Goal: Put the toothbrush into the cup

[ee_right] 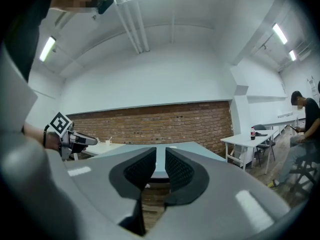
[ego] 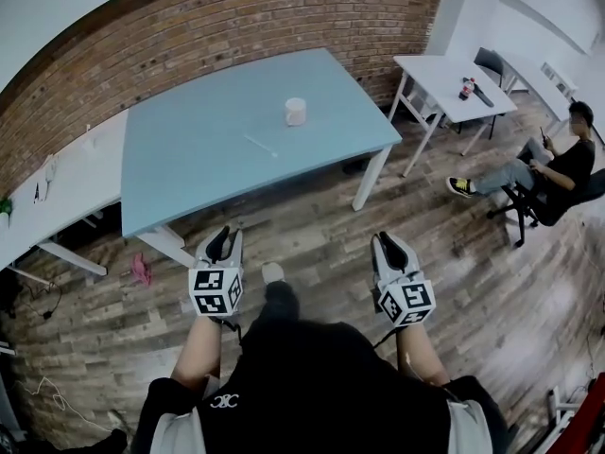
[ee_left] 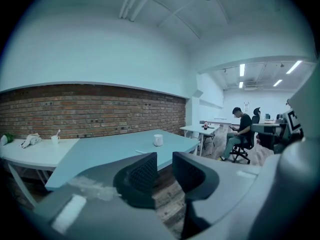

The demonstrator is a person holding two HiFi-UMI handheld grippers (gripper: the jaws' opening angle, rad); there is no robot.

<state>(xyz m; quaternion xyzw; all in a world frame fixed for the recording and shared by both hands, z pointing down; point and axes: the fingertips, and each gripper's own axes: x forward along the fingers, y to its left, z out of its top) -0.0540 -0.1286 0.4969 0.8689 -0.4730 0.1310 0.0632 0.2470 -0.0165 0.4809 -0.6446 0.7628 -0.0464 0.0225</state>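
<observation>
A white cup (ego: 296, 112) stands upright near the far middle of the light blue table (ego: 189, 173). A thin white toothbrush (ego: 260, 145) lies flat on the tabletop, a little nearer than the cup and apart from it. Both grippers hover over the wooden floor, short of the table's near edge. My left gripper (ego: 223, 244) is open with nothing between its pads; in the left gripper view (ee_left: 165, 169) the cup (ee_left: 158, 140) and toothbrush (ee_left: 140, 152) lie far beyond it. My right gripper (ego: 392, 250) (ee_right: 160, 166) shows a narrow empty gap between its pads.
A white table (ego: 57, 192) adjoins the blue one on the left, with a small cup (ee_left: 55, 138) on it. Another white table (ego: 454, 83) at the right back carries a bottle (ego: 465, 89). A seated person (ego: 548, 173) is at far right. A pink object (ego: 141, 270) lies on the floor.
</observation>
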